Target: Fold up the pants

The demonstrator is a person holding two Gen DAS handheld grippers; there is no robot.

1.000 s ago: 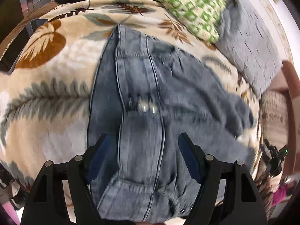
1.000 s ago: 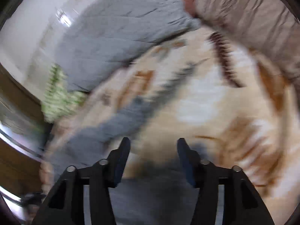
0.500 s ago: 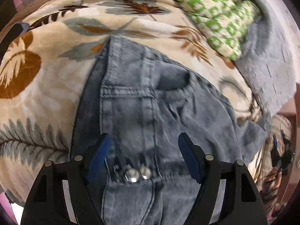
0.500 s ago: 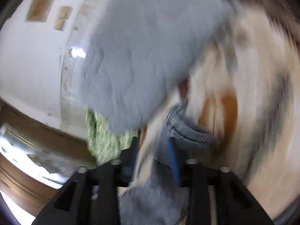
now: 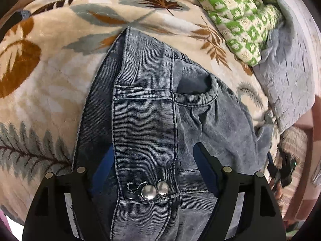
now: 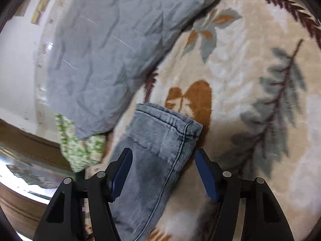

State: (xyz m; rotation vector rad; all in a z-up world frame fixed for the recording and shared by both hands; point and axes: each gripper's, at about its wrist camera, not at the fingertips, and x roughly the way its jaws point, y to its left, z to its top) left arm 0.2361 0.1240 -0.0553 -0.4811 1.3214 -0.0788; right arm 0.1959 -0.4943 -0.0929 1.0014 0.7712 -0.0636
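Blue-grey jeans (image 5: 144,110) lie on a leaf-patterned blanket (image 5: 50,80). My left gripper (image 5: 153,152) points down over their upper part, with the front placket and metal buttons (image 5: 148,191) between its fingers. Its jaws are opening; a denim fold covers part of the left pad, and the pads do not press. In the right wrist view a pant-leg hem (image 6: 160,128) rests on the blanket (image 6: 250,80). My right gripper (image 6: 163,151) straddles that leg just behind the hem. Its jaws are opening too, and there is a gap between the denim and the right pad (image 6: 204,172).
A grey quilt (image 6: 104,40) is bunched at the far side of the bed, beside a green-and-white patterned cloth (image 5: 240,16). The quilt (image 5: 286,80) lies close to the leg end. A white wall (image 6: 16,60) and wooden furniture (image 6: 18,210) stand beyond.
The left gripper slid along the jeans until the buttons came between its fingers. The right gripper, shut on the leg hem half a second ago, has spread and let it down on the blanket.
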